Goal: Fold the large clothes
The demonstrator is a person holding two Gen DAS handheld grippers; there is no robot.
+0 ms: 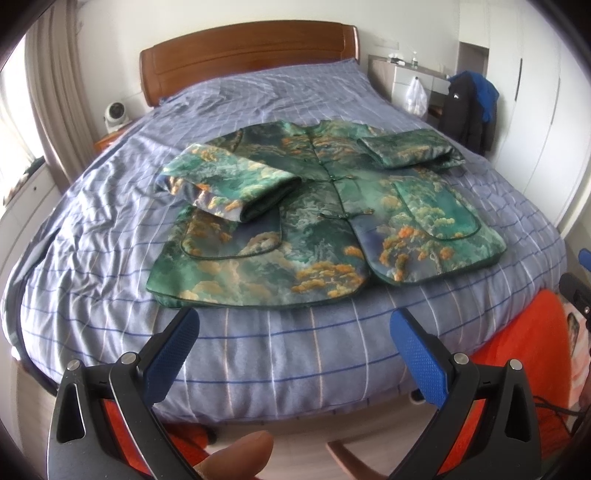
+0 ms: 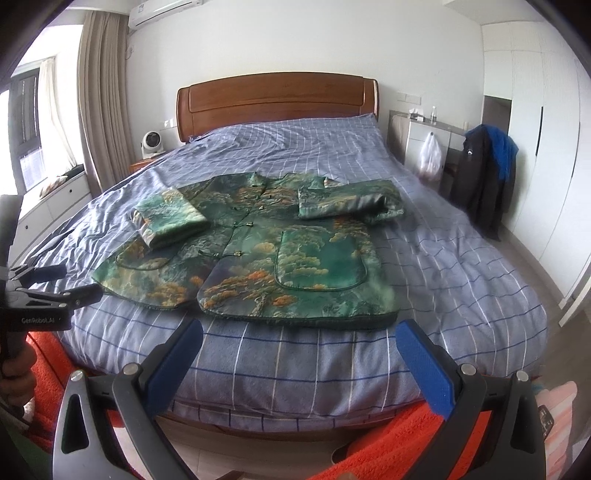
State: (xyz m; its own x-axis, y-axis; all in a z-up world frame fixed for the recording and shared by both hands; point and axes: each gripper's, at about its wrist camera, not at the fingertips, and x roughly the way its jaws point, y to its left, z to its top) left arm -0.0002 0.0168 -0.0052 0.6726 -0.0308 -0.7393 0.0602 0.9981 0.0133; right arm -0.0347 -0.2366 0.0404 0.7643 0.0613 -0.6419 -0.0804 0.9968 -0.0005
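A: L gripper (image 1: 293, 325)?
B: Jaws spread wide, nothing btwn them. Green printed jacket (image 1: 325, 210) lies flat on the bed (image 1: 280, 347), just ahead of the tips, front side up.
A: R gripper (image 2: 299, 336)?
B: Same, gaping, empty. Jacket ahead of it, hem nearest.
A: Sleeves?
B: Both folded in over the chest. Left one (image 2: 170, 218) looks doubled, but the fisheye blurs it.

Bedroom w/ wooden headboard (image 2: 277, 98), beige curtain (image 2: 101, 99), white wardrobe (image 2: 546, 122), AC unit (image 2: 162, 11) on wall.
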